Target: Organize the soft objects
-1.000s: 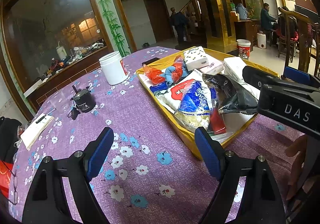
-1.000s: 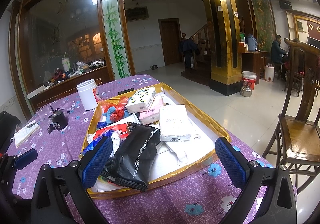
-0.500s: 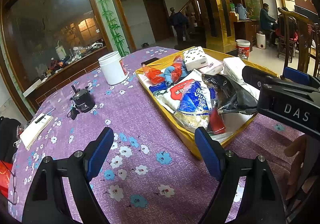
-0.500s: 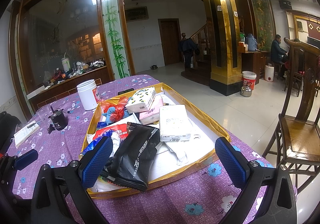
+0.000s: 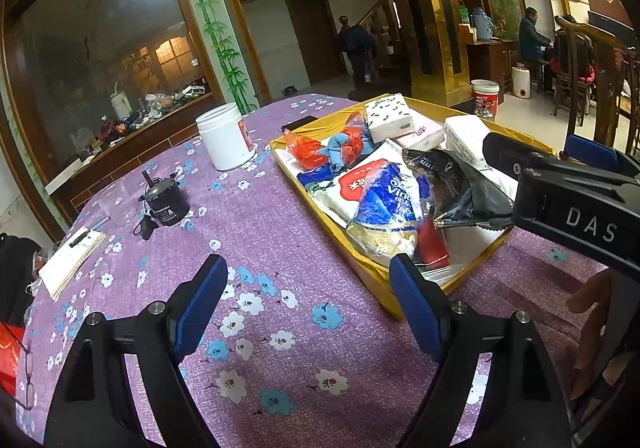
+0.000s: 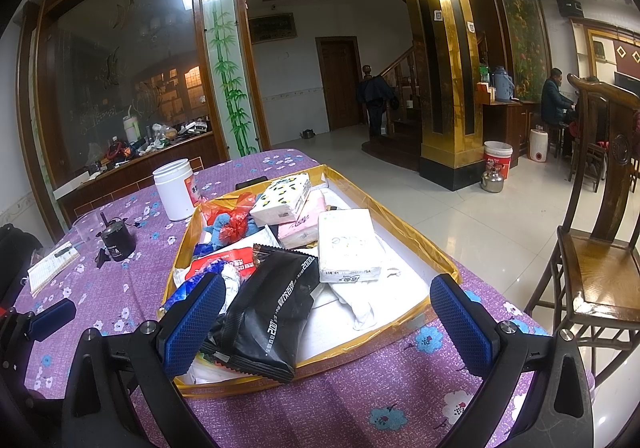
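A shallow yellow tray on the purple flowered tablecloth holds soft items: a black pouch, a white tissue pack, a patterned tissue pack, a pink pack, red and blue bags and a blue-white bag. My right gripper is open and empty, just in front of the tray's near edge. My left gripper is open and empty over the cloth, left of the tray. The right gripper's body shows in the left wrist view.
A white jar and a small black canister stand on the table left of the tray. A notepad with a pen lies near the left edge. A wooden chair stands to the right of the table.
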A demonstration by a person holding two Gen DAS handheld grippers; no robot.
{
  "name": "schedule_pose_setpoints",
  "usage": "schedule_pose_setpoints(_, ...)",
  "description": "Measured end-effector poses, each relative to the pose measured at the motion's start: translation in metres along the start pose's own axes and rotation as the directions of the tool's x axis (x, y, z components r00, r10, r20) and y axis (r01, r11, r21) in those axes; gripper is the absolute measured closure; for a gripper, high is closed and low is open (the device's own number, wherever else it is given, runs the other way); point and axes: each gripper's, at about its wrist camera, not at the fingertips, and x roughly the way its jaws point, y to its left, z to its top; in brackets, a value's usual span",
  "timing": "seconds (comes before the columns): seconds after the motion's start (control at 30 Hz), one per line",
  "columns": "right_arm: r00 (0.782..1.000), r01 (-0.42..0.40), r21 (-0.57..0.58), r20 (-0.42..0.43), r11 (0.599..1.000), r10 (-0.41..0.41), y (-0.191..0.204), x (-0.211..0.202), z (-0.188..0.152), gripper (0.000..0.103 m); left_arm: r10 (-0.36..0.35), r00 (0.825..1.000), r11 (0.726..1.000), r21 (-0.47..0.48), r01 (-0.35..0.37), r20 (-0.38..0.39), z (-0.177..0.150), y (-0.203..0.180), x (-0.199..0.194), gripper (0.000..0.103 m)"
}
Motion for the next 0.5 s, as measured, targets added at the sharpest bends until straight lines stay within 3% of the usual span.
schedule_pose_setpoints(0.37, 1.0, 0.001, 0.0, 0.0, 1.0, -0.001, 0.0003, 0.0003, -0.0003, 0.0, -0.007, 1.0, 1.0, 0.009, 0.007, 0.001, 0.0009, -0.0002, -0.0009, 0.02)
schedule_pose_setpoints(0.5, 1.0, 0.001, 0.001, 0.0, 1.0, -0.001, 0.0002, 0.0004, -0.0001, 0.0, -0.04, 0.999, 0.999, -0.004, 0.04, -0.003, 0.0011, 0.0038, -0.0012, 0.02)
